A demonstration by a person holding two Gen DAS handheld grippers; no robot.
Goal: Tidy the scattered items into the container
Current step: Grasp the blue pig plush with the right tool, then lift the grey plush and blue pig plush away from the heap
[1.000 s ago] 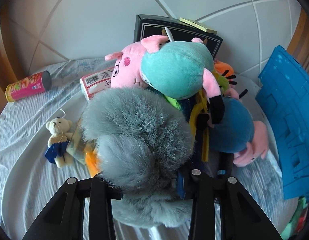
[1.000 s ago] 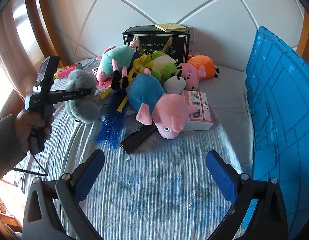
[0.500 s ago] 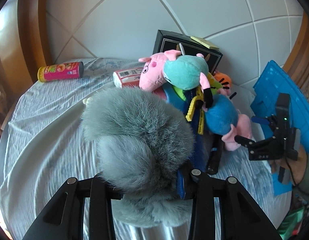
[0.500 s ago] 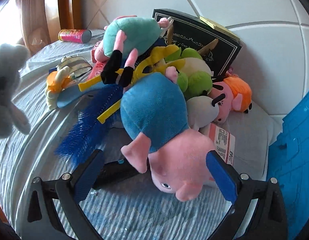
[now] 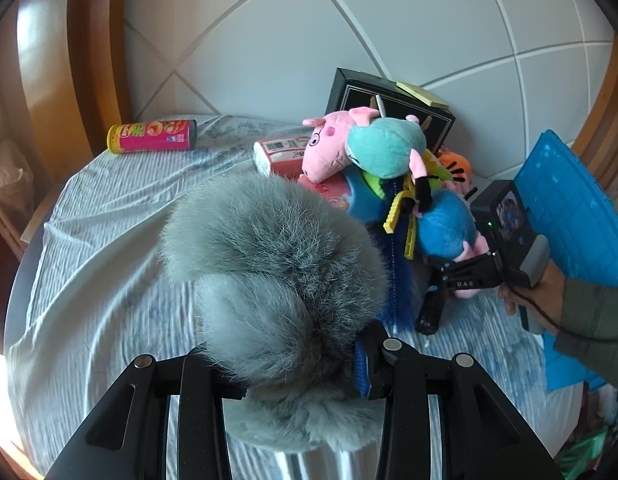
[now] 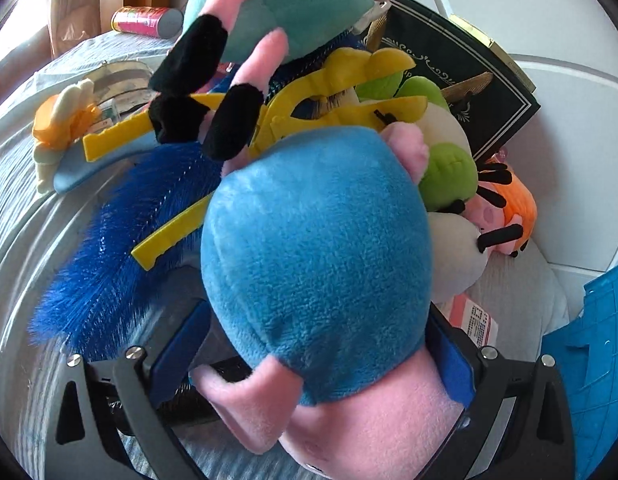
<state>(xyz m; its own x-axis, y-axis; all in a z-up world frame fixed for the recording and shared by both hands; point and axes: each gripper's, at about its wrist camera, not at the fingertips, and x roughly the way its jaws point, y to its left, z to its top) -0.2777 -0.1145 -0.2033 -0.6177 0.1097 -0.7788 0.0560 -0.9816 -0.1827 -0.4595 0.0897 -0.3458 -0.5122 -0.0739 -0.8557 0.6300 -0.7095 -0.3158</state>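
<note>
Blue plush pig (image 6: 317, 240) sits between right gripper (image 6: 309, 360) jaws.

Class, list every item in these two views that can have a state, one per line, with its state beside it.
Left hand-held gripper: shut on the fluffy grey plush toy, lifted off the bed.
Right hand-held gripper: jaws just closing around the blue-bodied pink pig plush, pads not clearly pressing.
Pink cylindrical snack can: lying on its side.
Blue plastic crate: contents hidden.
</note>
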